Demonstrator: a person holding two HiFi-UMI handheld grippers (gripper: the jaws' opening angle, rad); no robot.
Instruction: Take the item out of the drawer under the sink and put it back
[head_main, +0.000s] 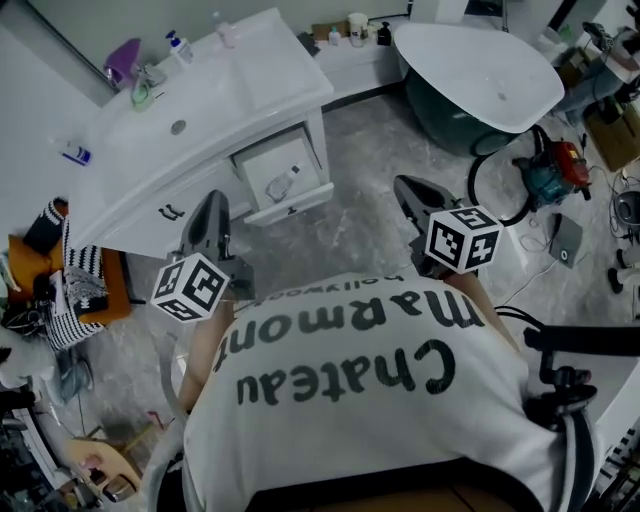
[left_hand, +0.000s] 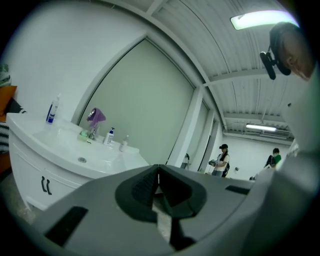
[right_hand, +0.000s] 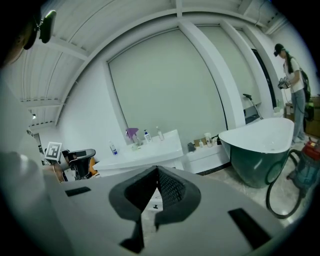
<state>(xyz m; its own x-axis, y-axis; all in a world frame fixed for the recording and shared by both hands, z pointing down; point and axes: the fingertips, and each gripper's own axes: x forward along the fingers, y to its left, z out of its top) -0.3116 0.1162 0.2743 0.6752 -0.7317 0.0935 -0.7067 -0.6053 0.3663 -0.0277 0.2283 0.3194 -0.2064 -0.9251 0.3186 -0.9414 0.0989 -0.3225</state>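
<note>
The white sink cabinet (head_main: 190, 120) stands ahead of me with its drawer (head_main: 290, 205) pulled open. Inside lies a small pale bottle-like item (head_main: 283, 184). My left gripper (head_main: 213, 198) is held up close to my body, short of the drawer, jaws shut with nothing between them. My right gripper (head_main: 408, 187) is to the drawer's right, also shut and empty. In the left gripper view the shut tips (left_hand: 158, 167) point over the sink cabinet (left_hand: 60, 160). The right gripper view shows its shut tips (right_hand: 156, 170) below the sink cabinet (right_hand: 150, 150).
A dark green bathtub (head_main: 480, 70) stands at the right, with a vacuum cleaner (head_main: 548, 170) and hose beside it. Bottles (head_main: 180, 45) and a purple item (head_main: 122, 58) sit on the sink top. Clothes (head_main: 70, 290) lie at the left. Two people (left_hand: 221, 160) stand far off.
</note>
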